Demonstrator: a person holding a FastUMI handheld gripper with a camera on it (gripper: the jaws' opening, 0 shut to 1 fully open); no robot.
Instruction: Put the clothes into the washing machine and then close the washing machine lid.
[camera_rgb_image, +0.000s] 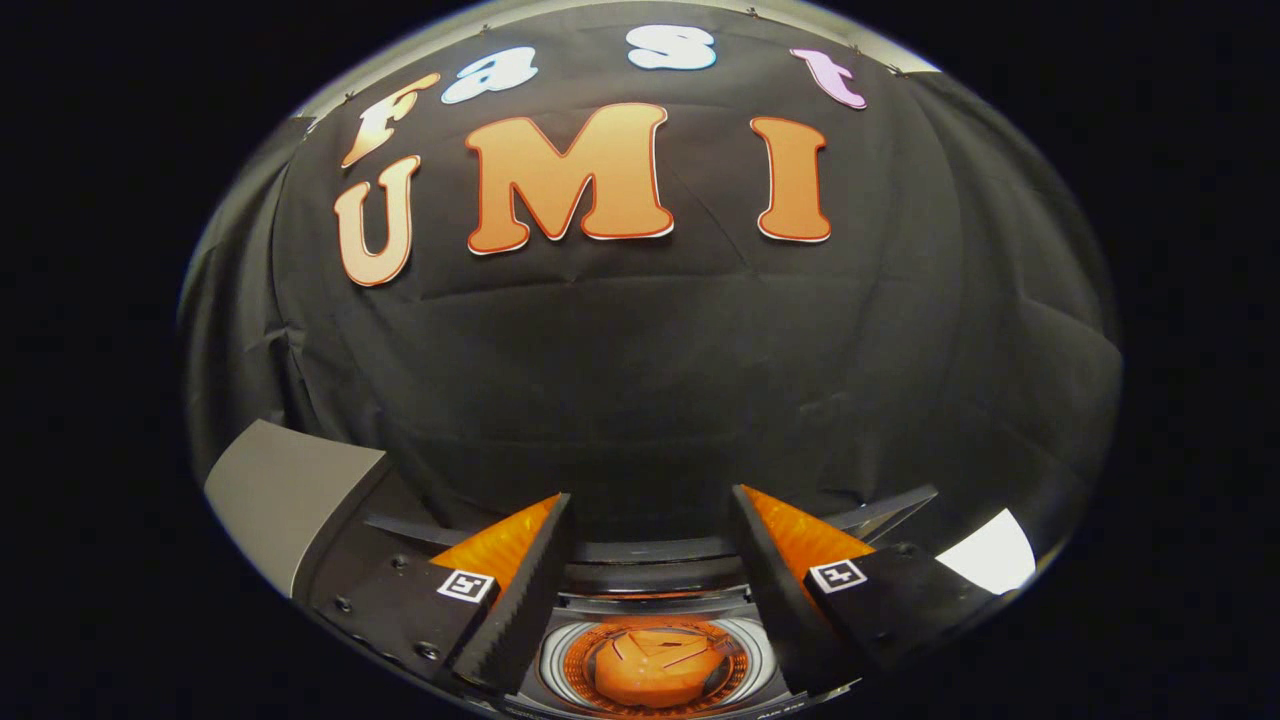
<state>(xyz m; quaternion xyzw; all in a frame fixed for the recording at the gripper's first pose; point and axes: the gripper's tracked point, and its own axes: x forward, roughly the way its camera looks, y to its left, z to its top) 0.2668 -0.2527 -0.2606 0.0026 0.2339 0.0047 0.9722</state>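
The black cloth wall takes up most of the frame, a matte fabric with soft creases and fold lines running across it, sagging a little toward both sides. At the lower left sits a flat, smooth grey panel with a curved edge, tilted up against the cloth. Along the bottom middle lies the washing machine, its dark top rim bending across the frame and its round drum open below, ringed by a pale band. Inside the drum rests the clothes, an orange folded lump with pale creases. The gripper hangs above it, its two wedge-shaped fingers spread wide apart with ridged inner faces, holding nothing; the drum shows between them.
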